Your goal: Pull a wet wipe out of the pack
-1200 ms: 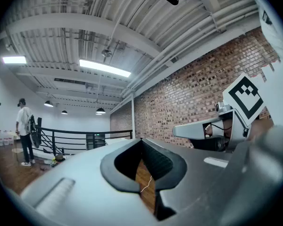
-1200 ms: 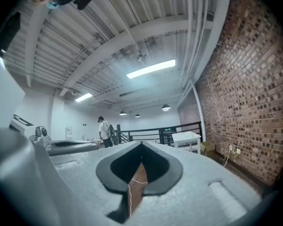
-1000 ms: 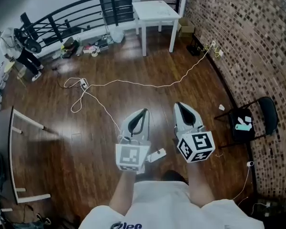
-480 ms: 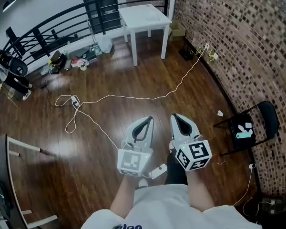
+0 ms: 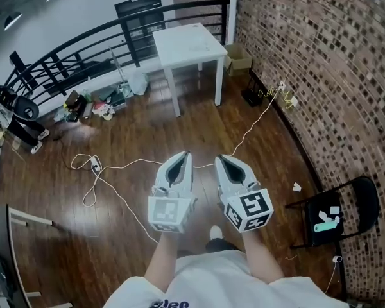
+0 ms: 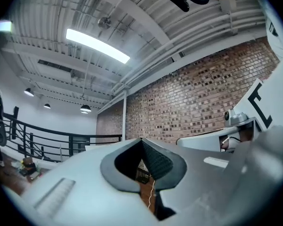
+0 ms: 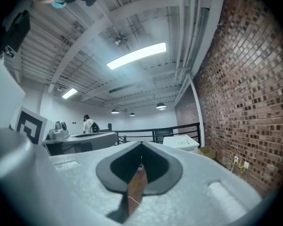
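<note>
I cannot make out a wet wipe pack in any view. In the head view my left gripper (image 5: 182,156) and right gripper (image 5: 222,159) are held side by side at waist height, pointing level over the wooden floor toward a white table (image 5: 186,42). The jaws of both are closed tip to tip with nothing between them. In the left gripper view the left gripper (image 6: 141,141) shows only floor and a cable through the gap behind the tips. The right gripper (image 7: 141,146) looks the same in the right gripper view, with the white table (image 7: 181,141) ahead.
A brick wall (image 5: 321,56) runs along the right. A black folding chair (image 5: 362,201) beside it carries a teal object (image 5: 327,224). A white cable (image 5: 115,172) trails across the floor. A black railing (image 5: 83,40), clutter and a cardboard box (image 5: 239,59) lie beyond the table.
The whole view has advanced toward the white table, which now looks nearer. The chair has slid to the lower right. Both grippers stay closed and side by side.
</note>
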A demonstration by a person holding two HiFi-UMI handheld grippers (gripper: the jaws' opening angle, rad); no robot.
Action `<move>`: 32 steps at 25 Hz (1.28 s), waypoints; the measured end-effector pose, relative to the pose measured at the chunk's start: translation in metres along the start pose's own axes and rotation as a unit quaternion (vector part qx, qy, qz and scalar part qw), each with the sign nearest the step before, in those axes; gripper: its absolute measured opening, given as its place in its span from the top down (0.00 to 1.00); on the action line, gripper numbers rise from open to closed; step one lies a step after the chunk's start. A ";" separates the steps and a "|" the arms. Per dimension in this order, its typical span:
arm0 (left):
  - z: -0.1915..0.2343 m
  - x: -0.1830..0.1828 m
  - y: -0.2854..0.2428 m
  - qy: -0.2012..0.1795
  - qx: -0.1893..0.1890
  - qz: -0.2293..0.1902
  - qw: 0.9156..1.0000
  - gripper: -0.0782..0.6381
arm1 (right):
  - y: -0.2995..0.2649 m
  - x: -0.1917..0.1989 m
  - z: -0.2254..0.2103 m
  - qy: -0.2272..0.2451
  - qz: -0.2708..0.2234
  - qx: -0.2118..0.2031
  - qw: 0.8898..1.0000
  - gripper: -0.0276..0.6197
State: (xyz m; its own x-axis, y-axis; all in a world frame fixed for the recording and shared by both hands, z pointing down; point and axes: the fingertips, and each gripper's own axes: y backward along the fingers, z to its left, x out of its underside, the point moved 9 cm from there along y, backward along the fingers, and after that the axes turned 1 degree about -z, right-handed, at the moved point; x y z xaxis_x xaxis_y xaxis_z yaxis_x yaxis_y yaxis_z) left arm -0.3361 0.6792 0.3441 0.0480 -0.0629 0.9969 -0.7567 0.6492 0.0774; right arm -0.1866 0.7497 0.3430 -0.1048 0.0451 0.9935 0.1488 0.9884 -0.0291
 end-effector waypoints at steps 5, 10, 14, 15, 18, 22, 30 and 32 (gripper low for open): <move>-0.004 -0.011 -0.081 -0.003 0.016 0.001 1.000 0.87 | -0.052 -0.014 -0.067 0.006 0.001 -0.020 1.000 0.97; 0.010 0.009 -0.146 -0.021 0.030 0.015 0.999 0.87 | -0.097 -0.002 -0.116 0.001 0.015 -0.009 1.000 0.97; 0.047 0.023 -0.200 -0.001 0.016 0.006 1.000 0.87 | -0.154 0.001 -0.153 0.005 0.017 0.014 1.000 0.97; 0.058 0.027 -0.216 0.002 0.015 0.005 1.000 0.87 | -0.169 0.001 -0.163 0.007 0.018 0.022 1.000 0.97; 0.097 0.042 -0.272 0.005 0.006 0.002 1.000 0.87 | -0.227 -0.004 -0.192 0.018 0.023 0.036 0.999 0.97; 0.154 0.047 -0.347 0.008 -0.004 0.004 1.000 0.87 | -0.317 -0.021 -0.221 0.035 0.024 0.046 0.998 0.97; 0.251 0.048 -0.456 0.026 -0.009 -0.011 1.000 0.87 | -0.461 -0.040 -0.256 0.049 0.024 0.058 0.997 0.97; 0.264 0.056 -0.478 0.032 -0.015 -0.002 0.999 0.87 | -0.481 -0.037 -0.272 0.046 0.031 0.062 0.997 0.97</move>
State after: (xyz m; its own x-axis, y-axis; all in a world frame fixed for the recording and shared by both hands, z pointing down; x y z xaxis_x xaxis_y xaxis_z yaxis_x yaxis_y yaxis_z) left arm -0.1435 0.1655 0.3587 0.0926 -0.0168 0.9956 -0.7369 0.6713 0.0799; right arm 0.0127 0.2337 0.3506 -0.0068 0.0994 0.9950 0.0293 0.9946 -0.0991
